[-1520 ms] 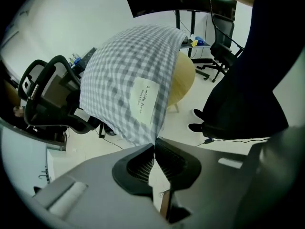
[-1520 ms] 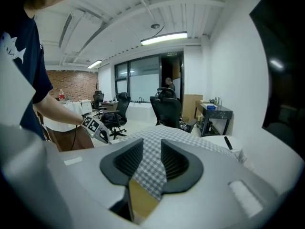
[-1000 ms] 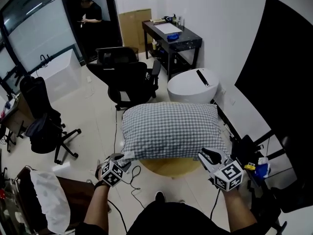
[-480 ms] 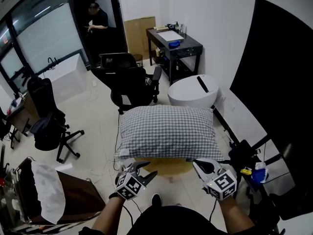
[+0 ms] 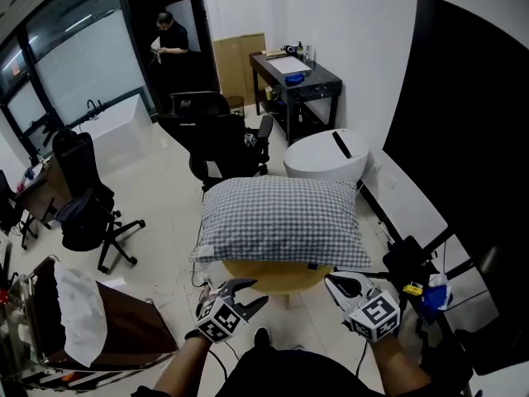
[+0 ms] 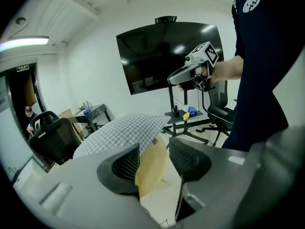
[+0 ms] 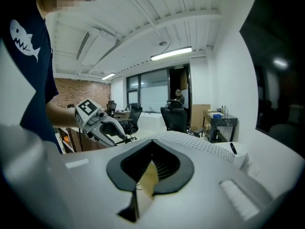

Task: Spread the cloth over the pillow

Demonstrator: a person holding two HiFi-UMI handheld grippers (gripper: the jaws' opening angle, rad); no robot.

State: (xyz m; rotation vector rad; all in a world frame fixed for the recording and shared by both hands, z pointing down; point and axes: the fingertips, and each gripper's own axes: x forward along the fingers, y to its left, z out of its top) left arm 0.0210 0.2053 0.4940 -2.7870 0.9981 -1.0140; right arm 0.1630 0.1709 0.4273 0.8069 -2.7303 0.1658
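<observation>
A grey-and-white checked cloth (image 5: 281,220) lies spread over the pillow, which it hides; both rest on a round wooden table (image 5: 277,275). My left gripper (image 5: 248,291) hovers just short of the table's near edge, open and empty. My right gripper (image 5: 332,280) is by the cloth's near right corner, shut, holding nothing. In the left gripper view, the open left gripper (image 6: 155,154) frames the table edge, with the checked cloth (image 6: 124,130) beyond and the right gripper (image 6: 188,74) up right. In the right gripper view, the right gripper (image 7: 152,149) is shut; the left gripper (image 7: 102,124) shows at left.
A black office chair (image 5: 219,139) and a white round unit (image 5: 326,157) stand behind the table. A large black screen (image 5: 471,139) on a stand (image 5: 413,275) fills the right. A black desk (image 5: 293,73) is at the back, another chair (image 5: 83,209) at left, a person (image 5: 169,40) in the doorway.
My left gripper has left the cloth's near left corner and swung right toward the table's near middle. My right gripper has shut and drawn back slightly from the near right corner.
</observation>
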